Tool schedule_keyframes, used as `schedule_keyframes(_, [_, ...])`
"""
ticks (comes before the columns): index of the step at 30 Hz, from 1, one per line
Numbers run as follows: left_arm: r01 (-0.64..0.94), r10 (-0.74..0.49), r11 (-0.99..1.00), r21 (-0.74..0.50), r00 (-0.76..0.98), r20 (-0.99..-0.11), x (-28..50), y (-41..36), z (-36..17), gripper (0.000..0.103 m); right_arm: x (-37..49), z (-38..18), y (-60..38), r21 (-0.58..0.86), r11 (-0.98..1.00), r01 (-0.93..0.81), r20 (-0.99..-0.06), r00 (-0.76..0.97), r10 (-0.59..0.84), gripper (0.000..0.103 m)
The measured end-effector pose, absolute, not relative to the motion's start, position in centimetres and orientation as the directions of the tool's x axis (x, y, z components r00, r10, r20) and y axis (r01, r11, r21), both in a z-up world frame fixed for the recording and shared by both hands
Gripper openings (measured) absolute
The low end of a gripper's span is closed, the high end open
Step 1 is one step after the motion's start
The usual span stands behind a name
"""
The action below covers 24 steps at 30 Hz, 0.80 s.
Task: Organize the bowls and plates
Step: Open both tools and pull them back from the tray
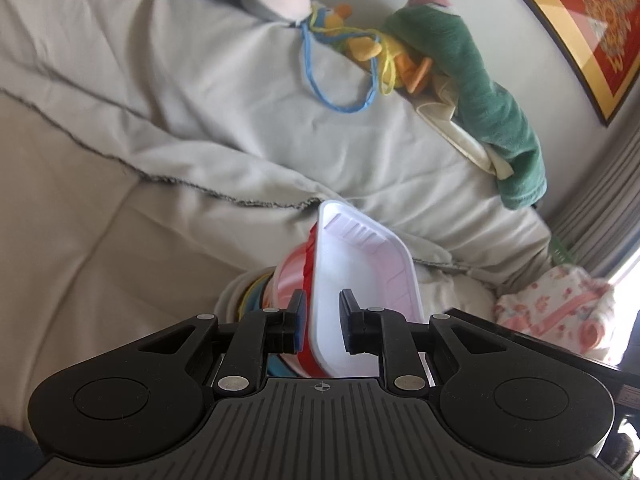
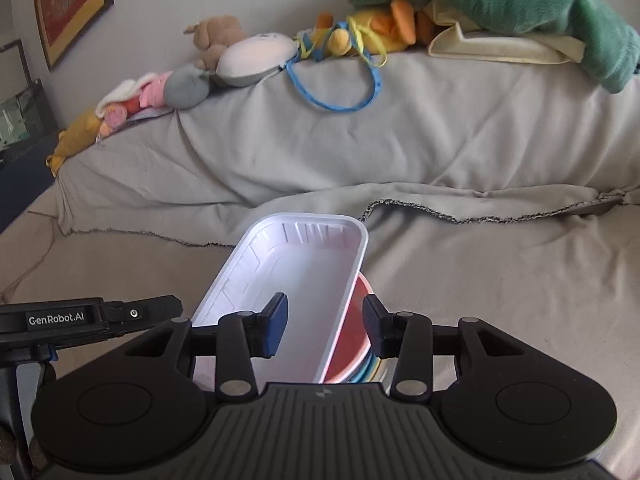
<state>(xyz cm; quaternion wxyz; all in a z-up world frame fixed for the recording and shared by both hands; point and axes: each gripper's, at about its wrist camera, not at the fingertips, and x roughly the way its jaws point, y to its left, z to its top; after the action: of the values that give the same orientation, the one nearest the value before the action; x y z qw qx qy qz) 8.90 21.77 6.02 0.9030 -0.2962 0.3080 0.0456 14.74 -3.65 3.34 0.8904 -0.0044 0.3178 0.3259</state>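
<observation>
A white rectangular plastic tray lies tilted on a stack of bowls, a red one on top and blue and yellow ones below. My left gripper straddles the near rim of the tray and the red bowl, with its jaws a little apart and a gap to the right pad. In the right wrist view the same tray leans on the red bowl. My right gripper is open, its jaws either side of the tray's right rim. The left gripper's body shows at the left.
All rests on a sofa under a beige and grey cover. Plush toys, a blue loop cord and a green blanket line the backrest. A floral cloth lies to the right. Framed pictures hang on the wall.
</observation>
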Motion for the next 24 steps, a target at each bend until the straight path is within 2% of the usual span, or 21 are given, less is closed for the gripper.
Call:
schedule_keyframes(2, [-0.266,-0.07,0.854,-0.447,0.792,-0.606,8.3,20.4,6.4,0.021,13.8,3.1,-4.8,0.203,0.785,-0.585,-0.579,0.575,0.579,0.044])
schedule_keyframes(6, [-0.238,-0.058,0.912,-0.333,0.73,-0.681,6.5,16.8,5.8,0.02,11.2,1.4,-6.7,0.216,0.777,-0.591,-0.62,0.532,0.577,0.052])
schedule_keyframes(10, [-0.232,-0.013,0.944,-0.235,0.684,-0.729,4.0,13.2,4.4,0.017,8.8,-1.8,-7.5,0.252,0.78,-0.572,-0.689,0.46,0.56,0.052])
schedule_keyframes(16, [-0.239,-0.014,0.947,-0.216,0.639,-0.769,2.7,11.0,3.4,0.017,6.9,-3.8,-7.7,0.28,0.776,-0.565,-0.722,0.409,0.558,0.054])
schedule_keyframes(24, [-0.206,-0.013,0.96,-0.191,0.646,-0.763,2.5,9.7,3.9,0.013,6.8,-4.2,-7.7,0.262,0.792,-0.552,-0.738,0.414,0.533,0.055])
